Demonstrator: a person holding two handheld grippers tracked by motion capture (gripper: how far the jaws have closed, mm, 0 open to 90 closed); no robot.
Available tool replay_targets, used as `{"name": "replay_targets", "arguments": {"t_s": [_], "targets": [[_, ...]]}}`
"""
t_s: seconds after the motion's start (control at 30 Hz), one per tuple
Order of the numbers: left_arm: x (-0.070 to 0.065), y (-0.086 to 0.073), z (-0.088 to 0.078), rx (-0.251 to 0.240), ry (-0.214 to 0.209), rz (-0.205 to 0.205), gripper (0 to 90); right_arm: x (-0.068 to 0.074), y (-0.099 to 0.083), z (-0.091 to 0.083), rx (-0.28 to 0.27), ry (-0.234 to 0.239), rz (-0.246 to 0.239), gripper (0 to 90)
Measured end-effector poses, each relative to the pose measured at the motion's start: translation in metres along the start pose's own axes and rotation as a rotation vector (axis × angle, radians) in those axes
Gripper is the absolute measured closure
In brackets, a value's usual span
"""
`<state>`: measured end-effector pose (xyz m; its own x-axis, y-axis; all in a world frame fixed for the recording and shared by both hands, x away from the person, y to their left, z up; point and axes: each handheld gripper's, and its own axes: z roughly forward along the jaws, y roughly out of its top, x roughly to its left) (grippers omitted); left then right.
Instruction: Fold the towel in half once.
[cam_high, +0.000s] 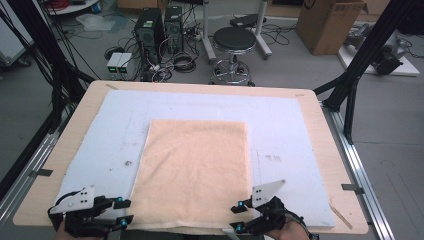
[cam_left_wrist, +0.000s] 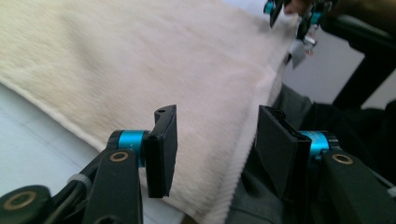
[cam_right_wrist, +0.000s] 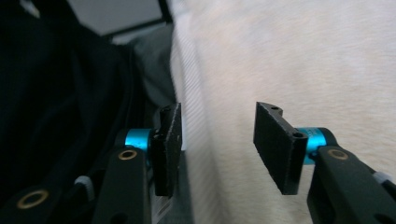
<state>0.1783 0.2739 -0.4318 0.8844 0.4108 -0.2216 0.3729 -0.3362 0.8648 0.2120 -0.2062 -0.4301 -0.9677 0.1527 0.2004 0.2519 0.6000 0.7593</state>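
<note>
A peach towel (cam_high: 192, 167) lies flat on the white mat (cam_high: 280, 125), its near hem at the table's front edge. My left gripper (cam_high: 125, 212) sits open at the towel's near left corner; in the left gripper view its jaws straddle the towel's ribbed hem (cam_left_wrist: 233, 163). At the near right corner my right gripper (cam_high: 239, 216) is open too, and the right gripper view has the towel's edge (cam_right_wrist: 205, 140) running between the jaws. Across the towel in the left gripper view stands the right gripper (cam_left_wrist: 292, 14). Neither gripper holds anything.
The mat covers a wooden table (cam_high: 325, 150). A wooden stick (cam_high: 342, 216) lies at the near right corner. Beyond the table stand a black stool (cam_high: 234, 42), computer towers (cam_high: 150, 30) with cables, and a cardboard box (cam_high: 327, 22). Black frame posts (cam_high: 350, 95) flank the table.
</note>
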Motion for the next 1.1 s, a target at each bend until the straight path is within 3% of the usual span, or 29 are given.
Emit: {"name": "replay_targets", "arguments": {"t_s": [0.13, 0.23, 0.33, 0.43, 0.47, 0.63, 0.77, 0.9, 1.0, 1.03, 1.1], "targets": [[-0.004, -0.004, 0.01, 0.083, -0.015, 0.026, 48.9, 0.009, -0.003, 0.001, 0.061, -0.037, -0.082, 53.4], [0.0, -0.005, 0.015, 0.11, 0.002, 0.024, 49.3, 0.01, -0.007, 0.002, 0.079, -0.053, -0.098, 56.9], [0.003, -0.005, 0.018, 0.126, 0.006, 0.016, 50.7, 0.011, -0.006, 0.004, 0.111, -0.077, -0.124, 69.5], [0.003, -0.005, 0.018, 0.123, 0.01, 0.016, 50.8, 0.01, -0.004, 0.0, 0.083, -0.06, -0.106, 86.2], [0.003, -0.005, 0.017, 0.123, 0.011, 0.017, 50.8, 0.01, -0.004, -0.002, 0.065, -0.058, -0.106, 87.3], [0.006, -0.003, 0.011, 0.071, 0.029, 0.004, 50.9, 0.016, 0.001, -0.012, 0.018, -0.052, -0.111, 88.1], [0.005, -0.004, 0.011, 0.071, 0.031, -0.001, 51.1, 0.024, 0.004, -0.018, -0.016, 0.004, -0.122, 88.1], [0.005, -0.004, 0.012, 0.077, 0.032, 0.007, 51.1, 0.028, 0.004, -0.017, 0.01, 0.015, -0.131, 88.0], [0.005, -0.004, 0.012, 0.075, 0.038, 0.007, 51.1, 0.028, 0.0, -0.011, 0.051, 0.06, -0.128, 86.2], [0.005, -0.004, 0.011, 0.071, 0.037, 0.003, 51.1, 0.027, -0.002, -0.008, 0.076, 0.088, -0.117, 83.7], [0.004, -0.003, 0.012, 0.074, 0.032, 0.005, 51.0, 0.025, -0.004, -0.005, 0.078, 0.102, -0.09, 70.7]]}}
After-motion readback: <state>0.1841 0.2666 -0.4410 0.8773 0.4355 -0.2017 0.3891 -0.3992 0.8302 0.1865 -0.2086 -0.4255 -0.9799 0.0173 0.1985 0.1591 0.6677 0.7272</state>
